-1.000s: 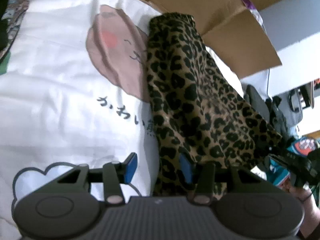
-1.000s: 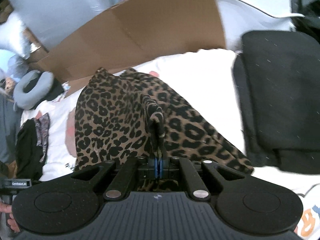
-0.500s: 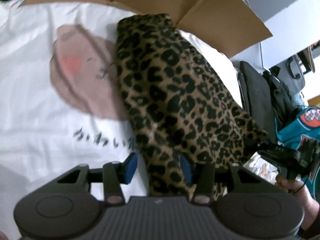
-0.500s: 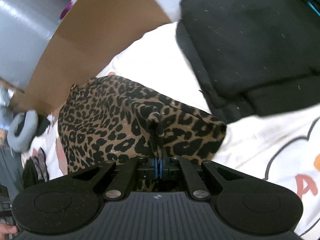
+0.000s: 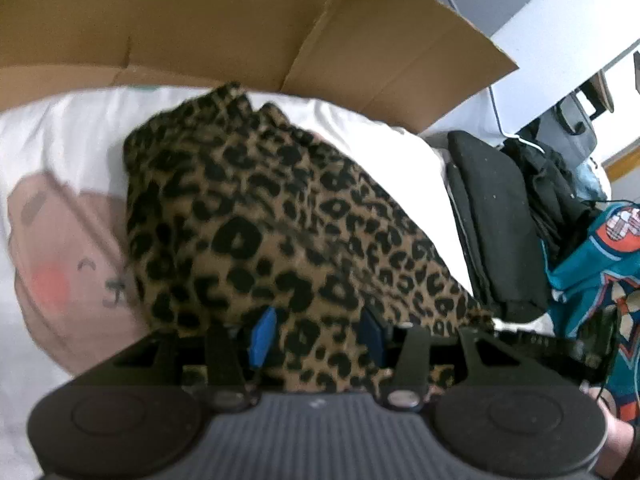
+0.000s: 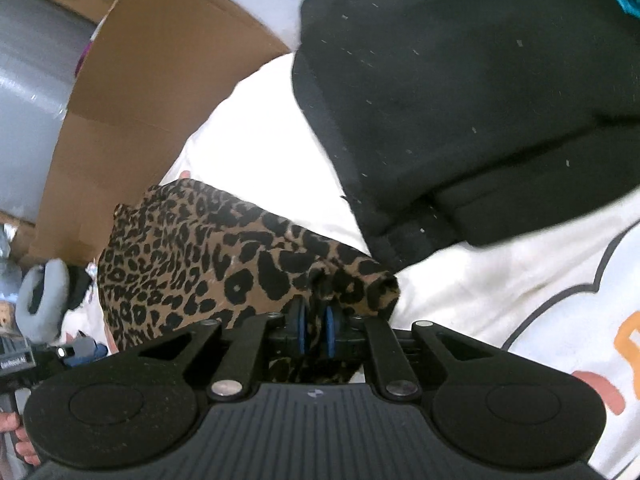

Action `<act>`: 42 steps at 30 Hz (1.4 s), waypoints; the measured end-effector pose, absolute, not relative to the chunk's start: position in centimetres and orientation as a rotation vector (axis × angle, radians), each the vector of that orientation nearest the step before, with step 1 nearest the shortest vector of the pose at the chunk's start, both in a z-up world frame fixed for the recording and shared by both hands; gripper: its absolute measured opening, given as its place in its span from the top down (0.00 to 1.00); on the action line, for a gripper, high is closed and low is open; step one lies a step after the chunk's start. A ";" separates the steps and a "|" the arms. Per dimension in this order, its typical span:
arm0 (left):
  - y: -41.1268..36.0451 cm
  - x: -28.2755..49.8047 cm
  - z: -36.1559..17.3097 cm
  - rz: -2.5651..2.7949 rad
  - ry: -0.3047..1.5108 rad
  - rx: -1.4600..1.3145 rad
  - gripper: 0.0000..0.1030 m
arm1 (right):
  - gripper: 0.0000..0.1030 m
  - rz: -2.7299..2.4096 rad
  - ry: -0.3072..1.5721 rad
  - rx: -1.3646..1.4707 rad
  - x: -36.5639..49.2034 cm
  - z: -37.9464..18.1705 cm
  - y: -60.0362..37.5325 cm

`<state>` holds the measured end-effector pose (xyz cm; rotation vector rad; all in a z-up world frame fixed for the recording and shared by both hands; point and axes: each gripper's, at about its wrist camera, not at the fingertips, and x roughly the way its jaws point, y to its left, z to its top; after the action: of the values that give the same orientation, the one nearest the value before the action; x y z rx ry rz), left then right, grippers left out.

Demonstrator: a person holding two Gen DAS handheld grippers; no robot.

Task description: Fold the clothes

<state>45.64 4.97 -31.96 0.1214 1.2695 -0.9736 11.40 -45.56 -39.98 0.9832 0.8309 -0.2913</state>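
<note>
White printed bedding [image 5: 72,148] is seen as the work surface, bear print at 9 o'clock in the left wrist view; whether a bed lies beneath cannot be told. A cardboard box [image 5: 240,24] is set along 12 o'clock, its flap reaching toward 2.

A folded black garment [image 6: 472,92] is stacked at 1–2 o'clock in the right wrist view, edges squared, so one piece is judged already folded. A teal jersey [image 5: 592,264] is bunched at 3 o'clock in the left view and reads as unfolded, so more work is likely left.

The leopard-print garment [image 5: 260,216] is laid at centre of the bedding, its near right corner just beside the black stack. It is doubled into a narrow band with layered edges seen at 12 o'clock, so it is judged partly folded; whether another fold is wanted cannot be settled from this moment.

Left hand-held gripper [image 5: 316,336]: blue pads are spread, with leopard cloth lying between them and not pinched, so it is read as released.

Right hand-held gripper [image 6: 314,330]: pads are drawn close, a small gap remaining, with a tuck of leopard cloth bunched between them. It is read as grasping the near corner, though the grip looks slack.
</note>
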 end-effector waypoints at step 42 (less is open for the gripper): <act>-10.7 51.7 -30.9 -0.763 1.181 0.155 0.60 | 1.00 -0.221 0.699 0.987 8.6 -39.5 -46.1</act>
<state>51.66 -10.68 -30.85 0.1554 1.1809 -0.7634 8.64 -46.11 -39.55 0.9870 0.6989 -0.2211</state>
